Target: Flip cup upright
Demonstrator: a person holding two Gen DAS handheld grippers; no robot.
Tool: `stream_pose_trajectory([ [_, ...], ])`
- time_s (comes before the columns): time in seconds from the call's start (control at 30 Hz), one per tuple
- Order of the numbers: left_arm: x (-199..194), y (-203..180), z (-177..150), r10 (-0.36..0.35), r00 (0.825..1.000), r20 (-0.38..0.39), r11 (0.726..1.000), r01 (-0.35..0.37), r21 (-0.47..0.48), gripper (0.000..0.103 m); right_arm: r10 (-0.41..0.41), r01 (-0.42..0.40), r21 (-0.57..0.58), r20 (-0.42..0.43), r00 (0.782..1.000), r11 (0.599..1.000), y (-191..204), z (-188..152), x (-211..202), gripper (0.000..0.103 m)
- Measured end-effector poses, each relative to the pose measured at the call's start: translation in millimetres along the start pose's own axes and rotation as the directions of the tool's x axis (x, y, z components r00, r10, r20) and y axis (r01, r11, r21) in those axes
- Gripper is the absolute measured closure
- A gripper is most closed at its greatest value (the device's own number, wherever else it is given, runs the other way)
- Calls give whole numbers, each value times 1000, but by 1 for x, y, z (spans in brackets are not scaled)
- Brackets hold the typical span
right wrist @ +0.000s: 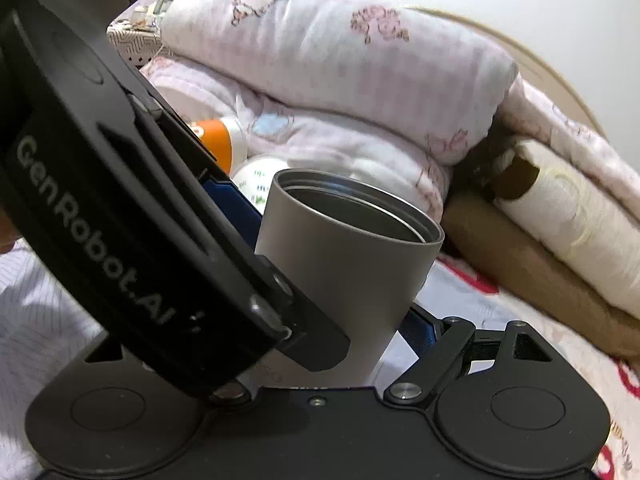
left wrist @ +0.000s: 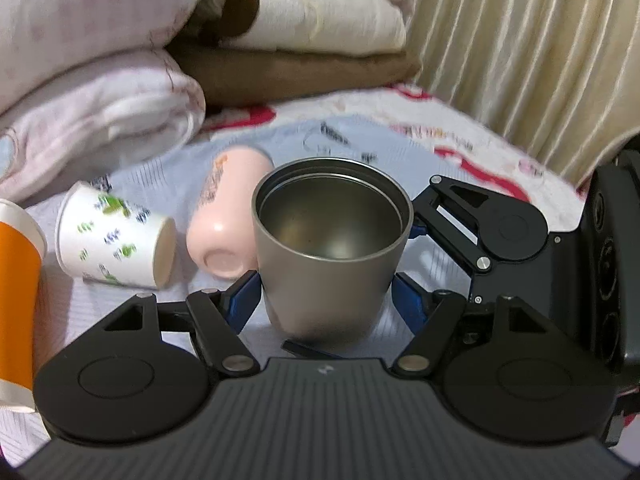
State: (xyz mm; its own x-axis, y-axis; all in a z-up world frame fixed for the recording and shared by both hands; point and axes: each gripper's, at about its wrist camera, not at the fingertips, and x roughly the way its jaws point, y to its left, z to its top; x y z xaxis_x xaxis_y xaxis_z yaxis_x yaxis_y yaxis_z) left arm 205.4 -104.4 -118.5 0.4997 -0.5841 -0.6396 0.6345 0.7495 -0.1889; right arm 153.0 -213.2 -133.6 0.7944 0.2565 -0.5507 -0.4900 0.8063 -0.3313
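Note:
A grey metal cup (left wrist: pixel 330 256) stands upright on the bed, mouth up; it also shows in the right wrist view (right wrist: pixel 344 272). My left gripper (left wrist: pixel 326 300) has its blue fingers (left wrist: pixel 242 296) close on both sides of the cup's lower body. My right gripper (right wrist: pixel 328 320) is around the same cup from the right, its blue finger (right wrist: pixel 418 332) against the cup's base; its left finger is hidden behind the left gripper's body (right wrist: pixel 120 216). The right gripper's linkage (left wrist: pixel 472 224) shows right of the cup.
A pink cup (left wrist: pixel 224 224) and a white patterned paper cup (left wrist: pixel 116 236) lie on their sides left of the metal cup. An orange cup (left wrist: pixel 16 296) is at the far left. Folded quilts (left wrist: pixel 100 80) and blankets (right wrist: pixel 560 240) are stacked behind. A curtain (left wrist: pixel 520 40) hangs at right.

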Motion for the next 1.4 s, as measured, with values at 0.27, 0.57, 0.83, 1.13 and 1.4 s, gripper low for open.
stream_pose_trajectory([
  [0.27, 1, -14, -7, 41, 999, 13, 997, -42, 61, 32, -9, 8, 78, 14, 1000, 997, 0, -9, 2, 15],
  [0.57, -12, -5, -6, 20, 1000, -5, 999, -20, -44, 29, -12, 10, 131, 16, 1000, 991, 1, -11, -5, 13],
  [0.83, -27, -12, -19, 56, 998, 2, 988, -55, -144, 28, -4, -4, 289, 28, 1000, 957, -1, -28, -26, 12],
  [1.13, -48, -29, -10, 135, 990, -36, 968, -140, -207, 28, 8, -7, 377, -2, 1000, 926, -6, -28, -50, 12],
  [1.4, -87, -44, -10, 223, 973, -54, 950, -230, -210, 28, 16, -12, 396, -7, 1000, 918, -2, -10, -87, 12],
])
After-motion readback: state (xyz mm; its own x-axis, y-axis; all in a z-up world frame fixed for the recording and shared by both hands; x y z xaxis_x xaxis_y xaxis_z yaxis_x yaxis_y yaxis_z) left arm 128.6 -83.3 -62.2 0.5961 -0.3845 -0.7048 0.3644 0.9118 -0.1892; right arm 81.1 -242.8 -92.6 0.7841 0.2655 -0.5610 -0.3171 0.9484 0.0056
